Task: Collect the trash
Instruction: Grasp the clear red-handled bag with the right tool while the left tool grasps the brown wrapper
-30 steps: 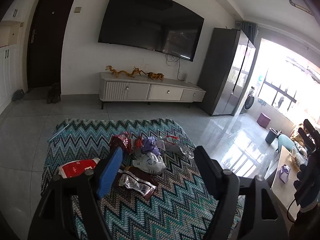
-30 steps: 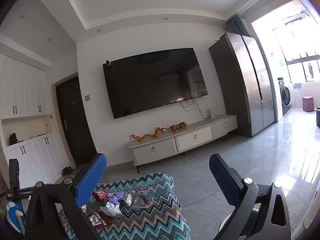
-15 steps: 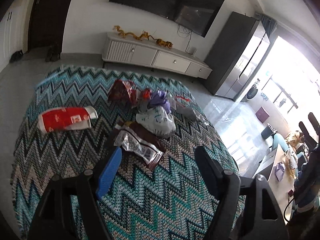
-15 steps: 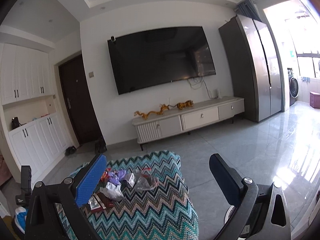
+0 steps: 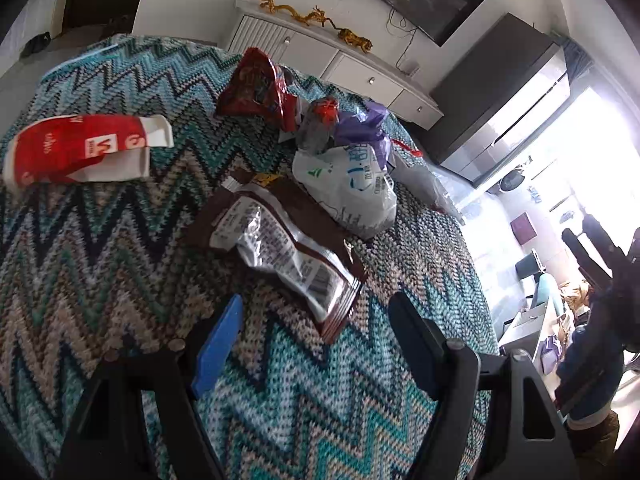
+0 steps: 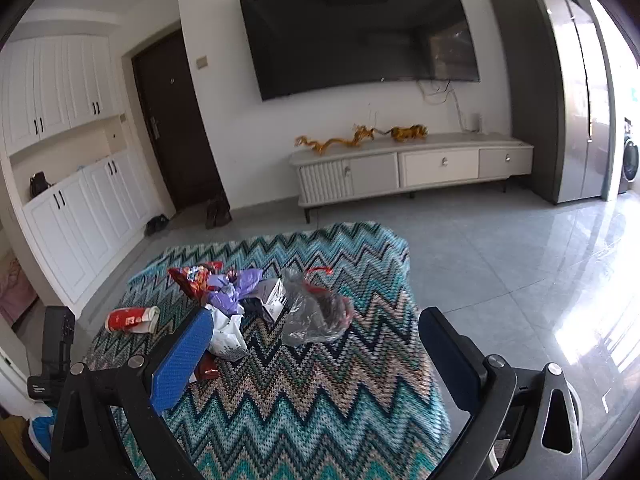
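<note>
Ahead of your left jaws, the wrapper (image 5: 280,248) lies on the blanket (image 5: 120,240) (bag (image 5: 348,188) just behind it).

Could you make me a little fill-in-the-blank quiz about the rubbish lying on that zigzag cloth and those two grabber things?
1. The wrapper nearest the left gripper is brown and ____.
2. Off to one side, apart from the heap, lies a flattened red and ____ carton.
3. The jaws of the right gripper stand ____, with nothing between them.
4. On the wall above the low cabinet hangs a dark ____.

Missing words: silver; white; open; television
</note>
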The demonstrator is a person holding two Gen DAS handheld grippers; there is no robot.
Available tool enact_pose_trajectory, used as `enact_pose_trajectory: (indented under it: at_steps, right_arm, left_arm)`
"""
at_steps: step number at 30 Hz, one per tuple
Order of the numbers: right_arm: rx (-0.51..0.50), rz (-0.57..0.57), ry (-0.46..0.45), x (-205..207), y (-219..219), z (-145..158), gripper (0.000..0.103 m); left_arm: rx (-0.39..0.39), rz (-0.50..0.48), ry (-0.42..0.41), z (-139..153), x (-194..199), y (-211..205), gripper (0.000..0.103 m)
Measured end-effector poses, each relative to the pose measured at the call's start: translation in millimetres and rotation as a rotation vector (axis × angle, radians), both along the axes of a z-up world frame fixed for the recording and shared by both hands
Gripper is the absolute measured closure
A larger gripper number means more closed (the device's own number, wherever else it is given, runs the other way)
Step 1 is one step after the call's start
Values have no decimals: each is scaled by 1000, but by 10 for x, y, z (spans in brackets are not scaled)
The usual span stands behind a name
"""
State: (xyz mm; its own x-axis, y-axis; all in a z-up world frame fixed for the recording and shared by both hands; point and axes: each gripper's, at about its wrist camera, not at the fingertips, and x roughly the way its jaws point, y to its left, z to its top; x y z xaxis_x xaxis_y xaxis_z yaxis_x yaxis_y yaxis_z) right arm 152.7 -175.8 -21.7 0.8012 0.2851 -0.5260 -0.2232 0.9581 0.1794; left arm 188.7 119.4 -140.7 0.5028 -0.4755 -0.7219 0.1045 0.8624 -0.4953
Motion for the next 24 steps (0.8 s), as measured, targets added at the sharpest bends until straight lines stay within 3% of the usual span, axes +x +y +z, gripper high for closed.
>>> enact_pose_trajectory:
  at_steps: [6,14,20,24]
  right_arm:
    - [-50,63,89,543,302,-305,0]
    - [-110,95,167,1099,531,-652,4]
    - [-121,96,226,1391,576,-926,17]
    - [-125,108,262,1484,614,-1061,41]
  left_arm:
    - [35,9,25,-143,189,-106,31]
    - [95,29,-28,-170,282,-196,35]
    - [112,55,-44,-198,295,-162,54]
    - [87,80,-37,-227,316,-69,71]
